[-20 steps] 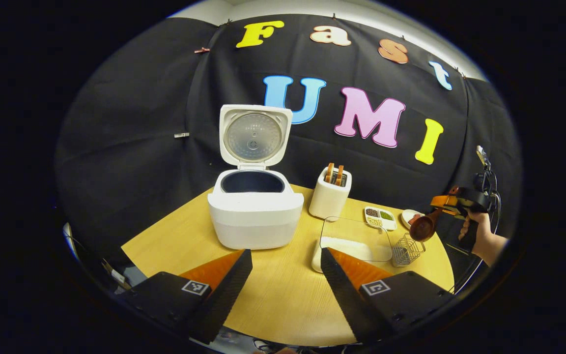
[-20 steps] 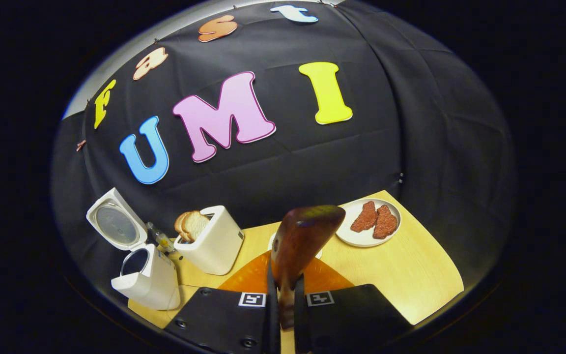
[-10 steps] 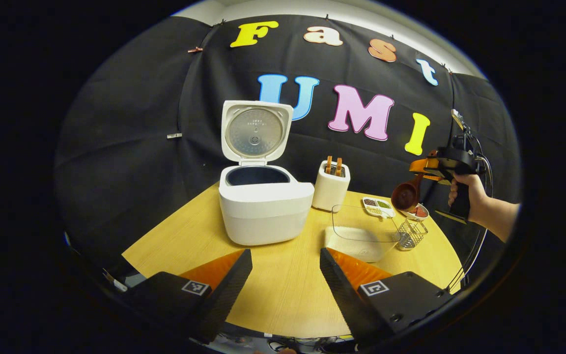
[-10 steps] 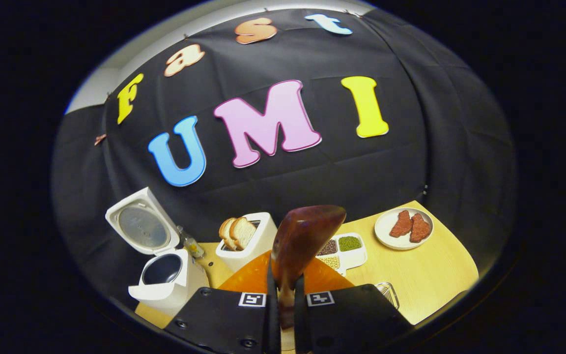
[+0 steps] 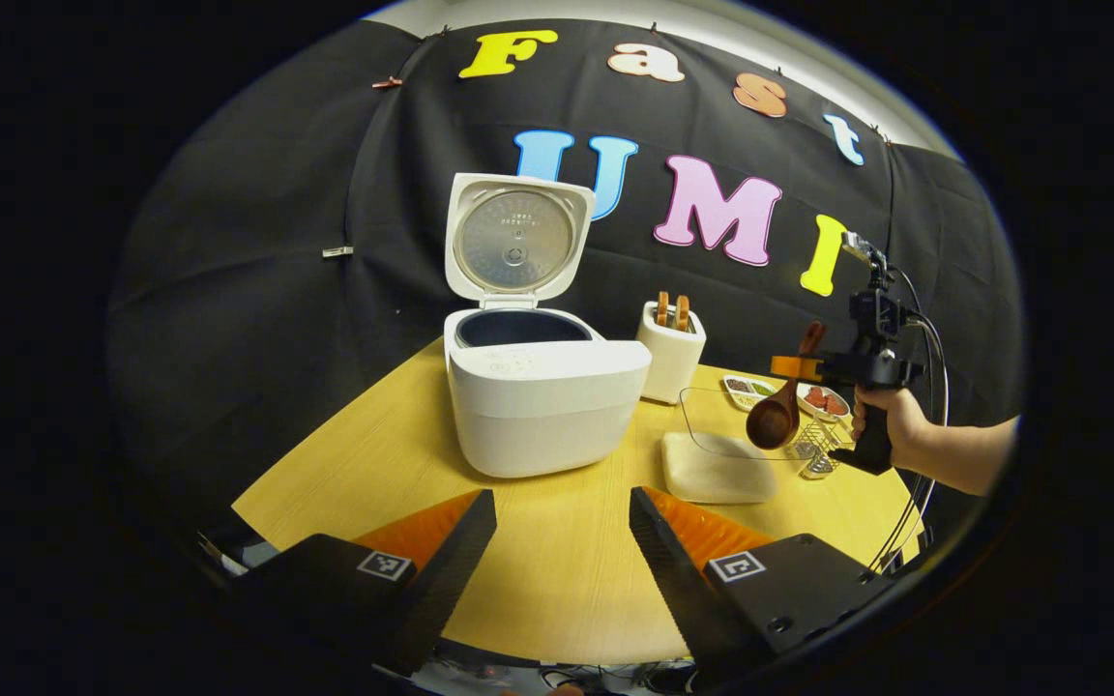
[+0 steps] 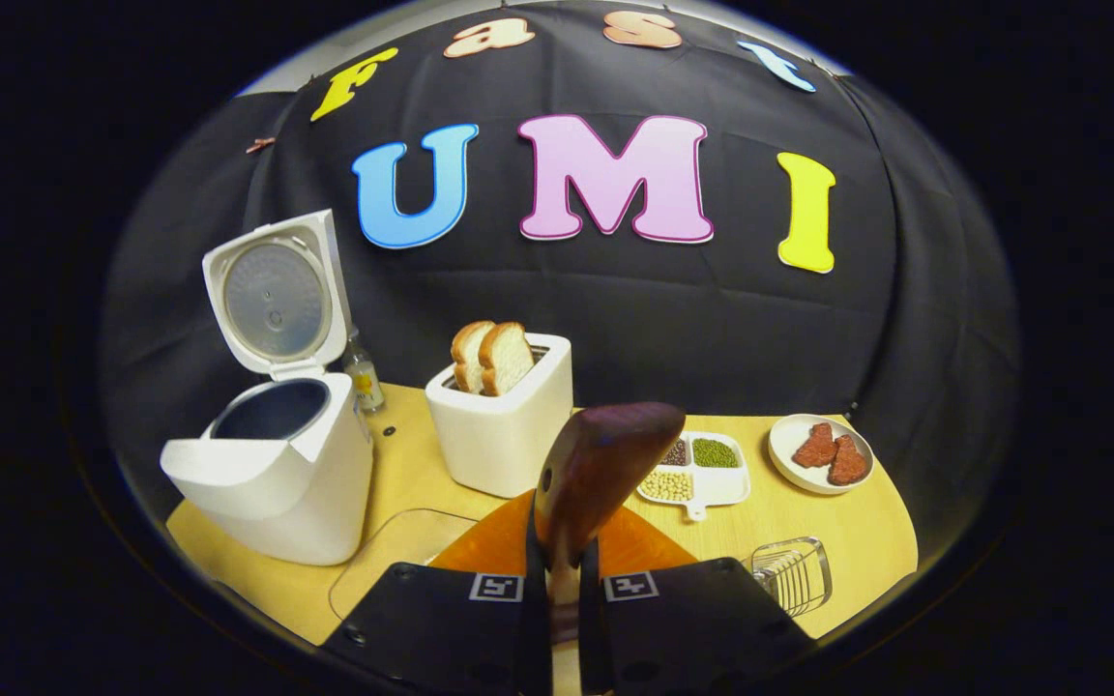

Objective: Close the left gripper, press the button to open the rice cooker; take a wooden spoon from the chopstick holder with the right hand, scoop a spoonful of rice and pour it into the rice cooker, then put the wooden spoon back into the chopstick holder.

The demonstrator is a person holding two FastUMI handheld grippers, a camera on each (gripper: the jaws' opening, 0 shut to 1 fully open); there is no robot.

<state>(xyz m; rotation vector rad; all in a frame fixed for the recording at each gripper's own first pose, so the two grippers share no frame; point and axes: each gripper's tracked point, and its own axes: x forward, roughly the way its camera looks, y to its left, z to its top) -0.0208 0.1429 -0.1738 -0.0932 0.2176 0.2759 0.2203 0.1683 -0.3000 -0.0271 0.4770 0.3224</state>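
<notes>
Right gripper [image 6: 557,590] is clamping the wooden spoon [image 6: 596,474] above the table [image 5: 557,570]. Left gripper [image 5: 562,541] is hovering, jaws spread, near the table's front edge. Rice cooker [image 5: 542,401] is standing lid-up.

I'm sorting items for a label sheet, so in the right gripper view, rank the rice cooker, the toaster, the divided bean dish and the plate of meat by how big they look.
1. rice cooker, lid up.
2. toaster.
3. divided bean dish and plate of meat: they look about alike, so no ranking. The cooker also sits nearer the camera than these two, which adds to its look.

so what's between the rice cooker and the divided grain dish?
In the right gripper view, the white toaster holding two bread slices stands between the rice cooker and the grain dish.
</notes>
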